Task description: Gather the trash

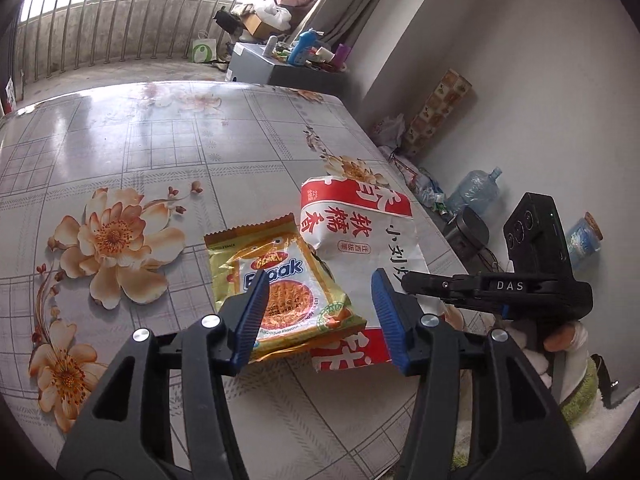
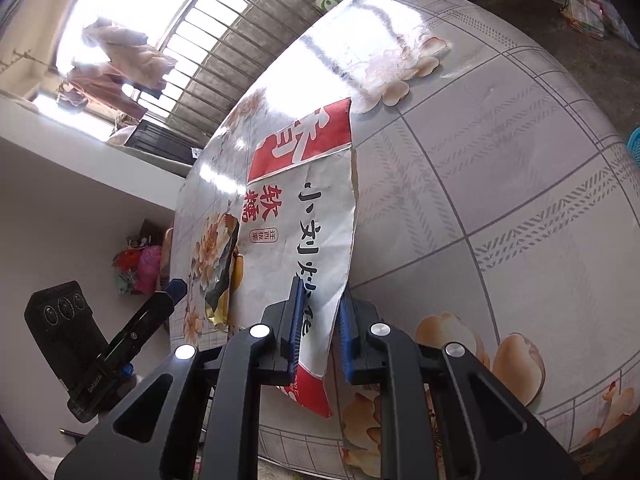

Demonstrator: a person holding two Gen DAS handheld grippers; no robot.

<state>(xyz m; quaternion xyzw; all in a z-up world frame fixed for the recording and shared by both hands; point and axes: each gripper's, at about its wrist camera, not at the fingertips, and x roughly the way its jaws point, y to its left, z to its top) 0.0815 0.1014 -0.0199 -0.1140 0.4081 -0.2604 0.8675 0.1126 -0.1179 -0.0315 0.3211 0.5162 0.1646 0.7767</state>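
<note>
Between my right gripper's (image 2: 318,332) blue ribbed pads (image 2: 295,322) sits the near edge of the white and red paper bag printed with Chinese characters (image 2: 320,216); the pads are pressed against the paper from both sides, so I am clamped on it. From that view the bag stretches away from me across the glossy tablecloth with peach flowers and a grey grid (image 2: 500,168).

My left gripper (image 1: 320,312) hangs over the same table with its fingers wide apart, holding nothing. Just past its blue pads (image 1: 252,320) lies the yellow Gemez Enaak snack packet (image 1: 288,288), flat on the floral cloth (image 1: 132,152), its far right corner tucked against the paper bag (image 1: 352,220), which lies beside it near the table's right edge. My right gripper (image 1: 412,280) reaches in from the right at that bag's edge, though from here I cannot tell how its fingers sit.

Beyond the table edge, on the floor by the wall, stands a clear blue water jug (image 1: 476,192). Farther back, a grey box cluttered with bottles (image 1: 260,64) sits before the barred balcony railing (image 1: 120,20).
</note>
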